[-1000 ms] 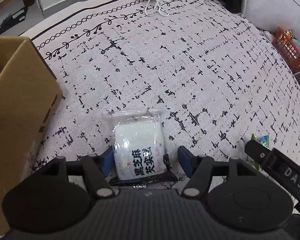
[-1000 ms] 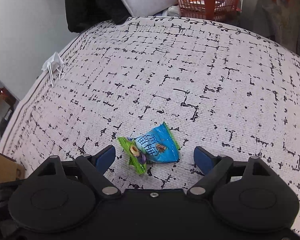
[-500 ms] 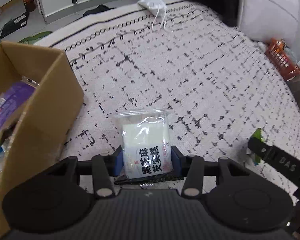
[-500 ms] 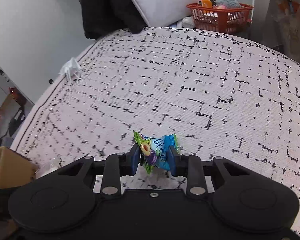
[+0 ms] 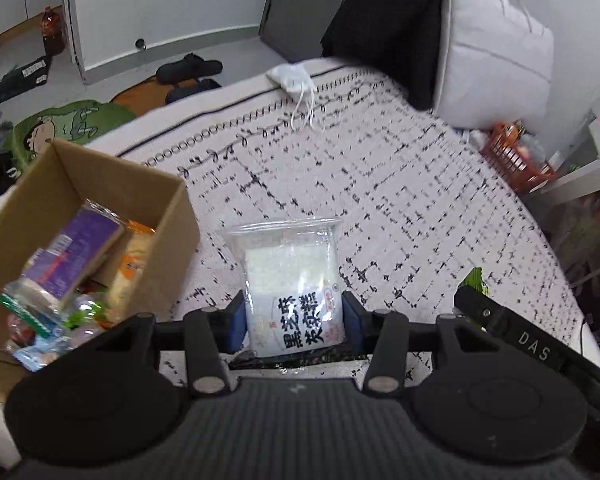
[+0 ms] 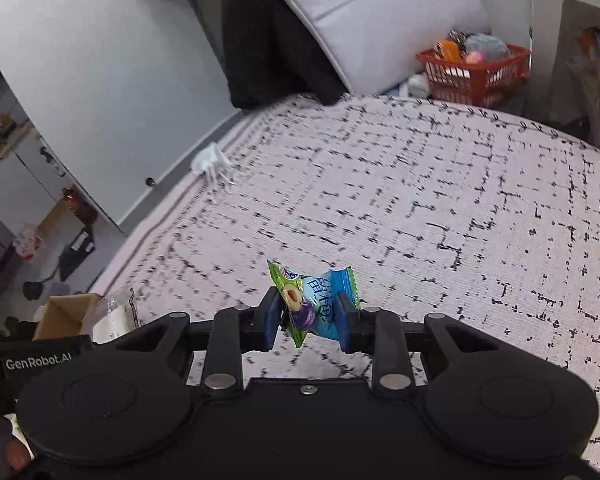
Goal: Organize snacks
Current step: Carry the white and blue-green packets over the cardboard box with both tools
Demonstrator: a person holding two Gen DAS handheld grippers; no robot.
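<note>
My left gripper [image 5: 294, 326] is shut on a clear packet of white rice cake with black Chinese print [image 5: 290, 284], held above the patterned bed cover [image 5: 400, 184]. An open cardboard box [image 5: 60, 184] with several snack packs stands just to its left. My right gripper [image 6: 308, 318] is shut on a small blue and green plum candy packet [image 6: 314, 300], lifted off the cover. The box corner [image 6: 66, 312] and the clear packet [image 6: 114, 316] show at the lower left of the right wrist view.
A white face mask [image 5: 294, 80] lies near the cover's far edge. A grey pillow [image 5: 496, 52] and dark clothing [image 5: 380, 20] stand at the back. An orange basket [image 6: 474, 70] sits past the far right edge. Floor clutter lies beyond the box.
Both grippers closed on their packets and lifted them off the cover. The left gripper moved up and toward the box, whose inside now shows.
</note>
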